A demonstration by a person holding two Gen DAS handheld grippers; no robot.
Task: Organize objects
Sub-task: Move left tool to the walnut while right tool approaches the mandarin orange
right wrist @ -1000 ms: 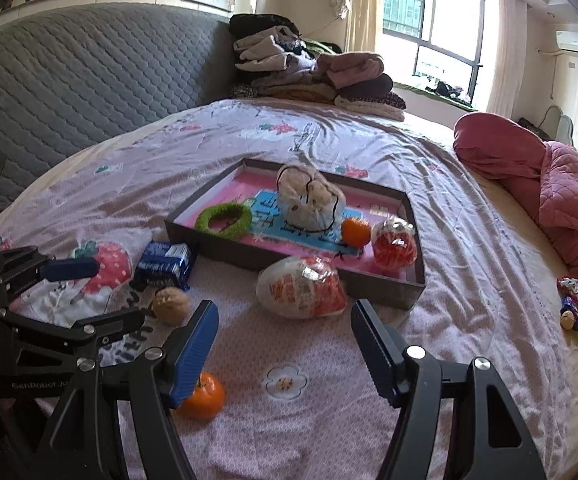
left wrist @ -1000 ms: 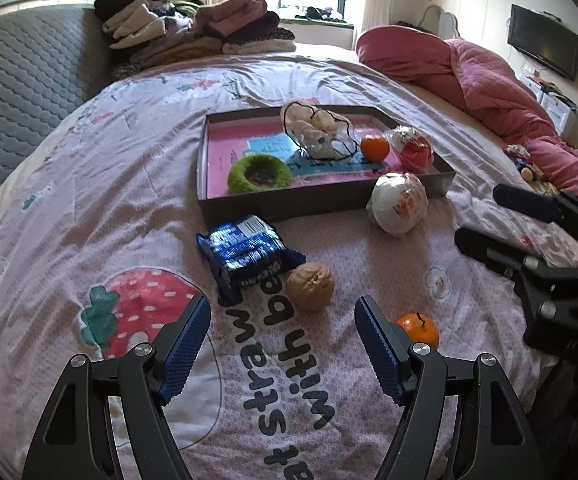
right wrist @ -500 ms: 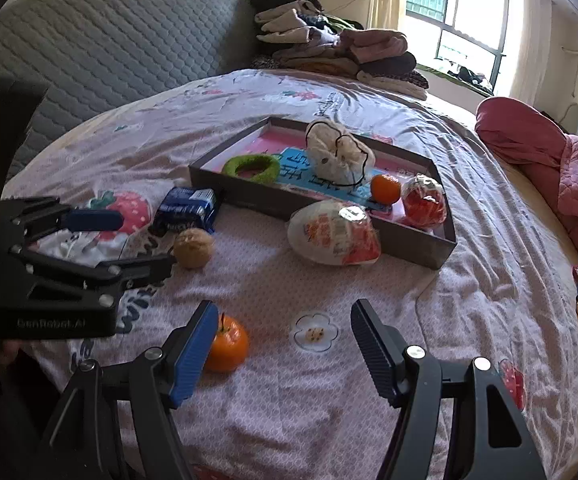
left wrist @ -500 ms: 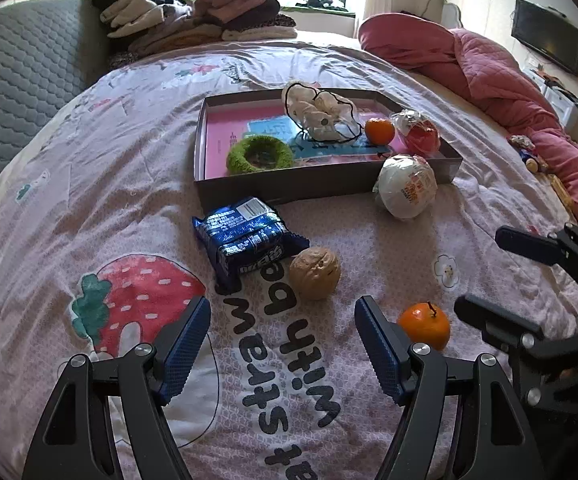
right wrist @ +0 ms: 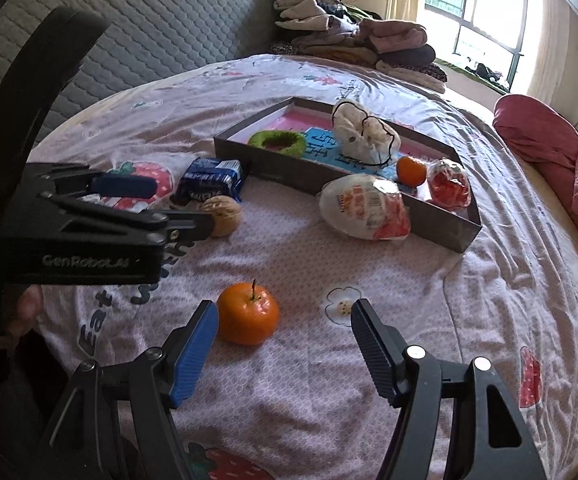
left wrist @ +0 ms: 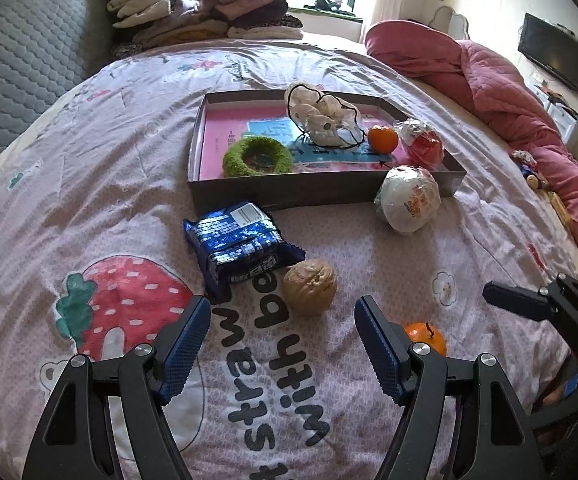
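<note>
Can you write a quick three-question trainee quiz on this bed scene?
1. True or false: the walnut lies inside the tray.
2. How many oranges are in view, and where?
3. Which hand-held gripper has the loose orange nearest its fingers: A left, B right?

Key
1. False; it lies on the bedsheet beside the blue snack pack.
2. Two: one in the tray, one on the bedsheet.
3. B

Left gripper: fingers spread wide, nothing between them, held low, pointing forward. Right gripper: fingers likewise parted, empty, angled downward, beside the left.
</note>
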